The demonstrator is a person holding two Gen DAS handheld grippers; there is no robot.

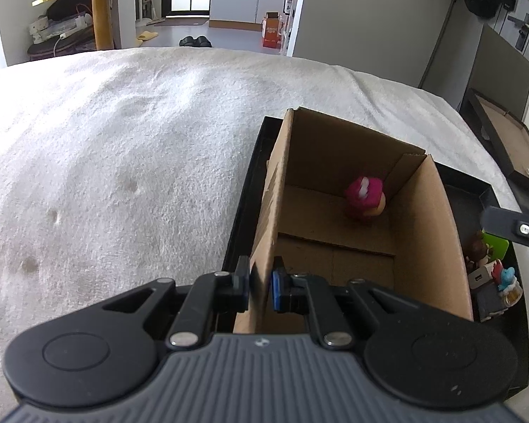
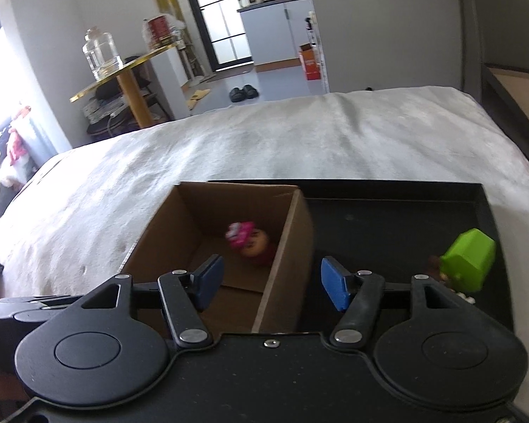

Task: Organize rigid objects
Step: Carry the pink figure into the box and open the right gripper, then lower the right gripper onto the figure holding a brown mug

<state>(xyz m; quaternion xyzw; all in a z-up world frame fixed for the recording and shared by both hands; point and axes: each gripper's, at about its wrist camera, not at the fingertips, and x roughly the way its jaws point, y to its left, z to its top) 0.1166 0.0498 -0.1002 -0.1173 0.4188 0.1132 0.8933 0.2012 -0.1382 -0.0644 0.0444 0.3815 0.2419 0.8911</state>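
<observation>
An open cardboard box (image 1: 423,218) (image 2: 289,232) stands in a black tray (image 1: 245,190) (image 2: 398,211) on a white blanket. A pink-haired doll figure (image 1: 365,201) (image 2: 248,241) lies inside the box at its far end. My left gripper (image 1: 261,287) is shut on the box's left wall near its front corner. My right gripper (image 2: 271,283) is open and empty, straddling the box's right wall from above. A green toy (image 2: 467,264) (image 1: 495,243) and small figurines (image 1: 497,278) lie in the tray right of the box.
The white blanket (image 1: 123,158) (image 2: 264,141) covers the bed all around the tray. A second black tray with a brown bottom (image 1: 504,134) leans at the right. A gold-edged side table (image 2: 123,70) stands beyond the bed.
</observation>
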